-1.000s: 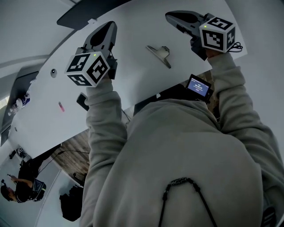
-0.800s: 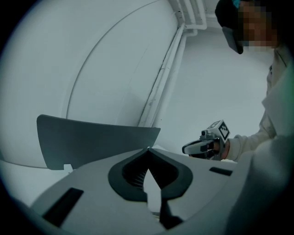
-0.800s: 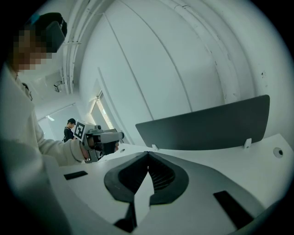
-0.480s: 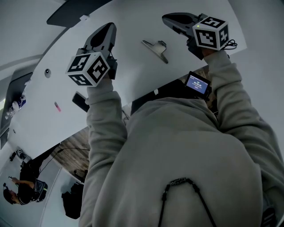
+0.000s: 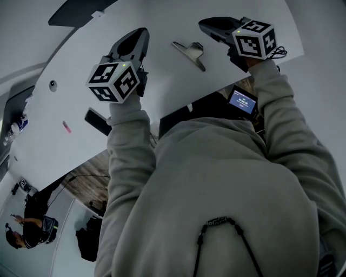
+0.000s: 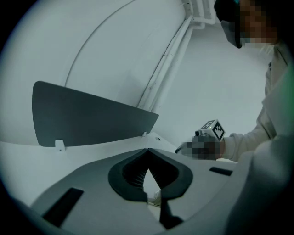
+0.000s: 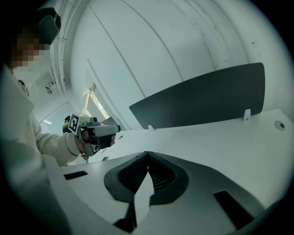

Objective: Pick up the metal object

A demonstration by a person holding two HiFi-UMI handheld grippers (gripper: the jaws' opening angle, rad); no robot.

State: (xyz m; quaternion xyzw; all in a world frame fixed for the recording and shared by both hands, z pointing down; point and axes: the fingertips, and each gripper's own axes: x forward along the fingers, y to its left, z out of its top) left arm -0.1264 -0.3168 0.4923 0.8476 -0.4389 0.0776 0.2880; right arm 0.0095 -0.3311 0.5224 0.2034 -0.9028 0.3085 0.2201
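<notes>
1. White table (image 5: 167,81) fills most of the head view, w/ a dark divider panel (image 5: 75,12) standing along its far edge.
2. Person in a light hoodie (image 5: 216,189) holds both tools up over the table, arms stretched fwd.
3. Left gripper (image 5: 141,33): jaws pressed together at the tips, nothing pinched. It's off the tabletop, pointing toward the divider.
4. Right gripper (image 5: 204,24): same deal, jaws closed tip to tip and empty, also up in the air.
5. Metal clip (image 5: 190,51) lies flat on the table btwn the two grippers, closer to the right one, touching neither.
6. Small lit screen (image 5: 241,101) sits under the right forearm at the table's near edge.
7. Black flat gadget (image 5: 96,121) is by the left forearm, near the edge.
8. Tiny stuff: pink bit (image 5: 66,126) and a round hole/grommet (image 5: 52,84), both left of the left gripper.
</notes>
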